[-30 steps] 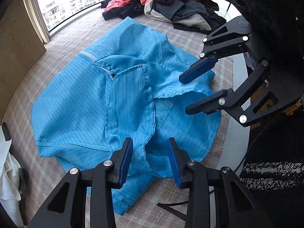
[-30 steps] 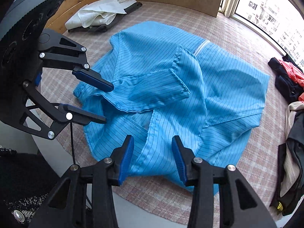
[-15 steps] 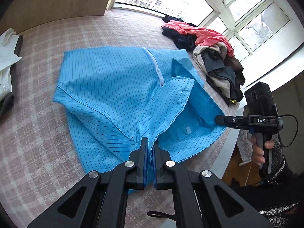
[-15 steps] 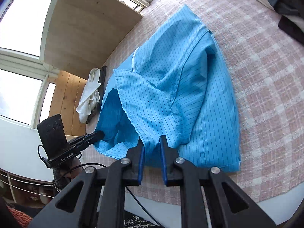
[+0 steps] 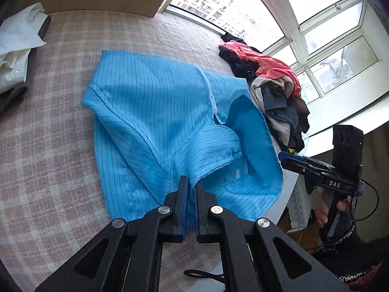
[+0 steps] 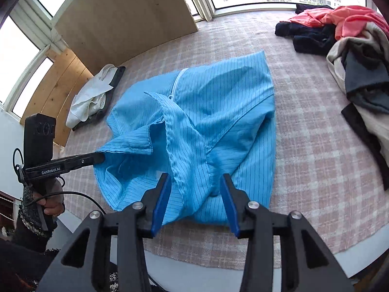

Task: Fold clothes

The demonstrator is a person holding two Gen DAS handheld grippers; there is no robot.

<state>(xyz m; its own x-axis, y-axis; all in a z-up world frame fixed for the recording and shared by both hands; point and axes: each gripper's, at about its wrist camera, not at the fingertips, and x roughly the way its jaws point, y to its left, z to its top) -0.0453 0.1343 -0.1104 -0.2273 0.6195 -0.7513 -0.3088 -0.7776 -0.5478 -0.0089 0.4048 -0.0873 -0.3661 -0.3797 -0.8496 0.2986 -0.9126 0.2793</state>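
Two wrist fisheyes, each looking forward and down along its own fingers. Left wrist view sits close over the near edge of the blue shirt (image 5: 155,121), facing the windows (image 5: 335,56). Right wrist view, also close above the shirt, faces the wooden panel (image 6: 126,17). Both share the shirt, checked cloth (image 5: 48,165), clothes pile (image 5: 274,90); each sees the other gripper.

shirt (image 6: 206,126) mid-tablecloth (image 6: 316,170), clothes pile (image 6: 352,56) far right, folded stack (image 6: 92,97) far left

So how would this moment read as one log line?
task: fold clothes | left gripper: shut on blue garment | right gripper: jaws opening, nothing pinched
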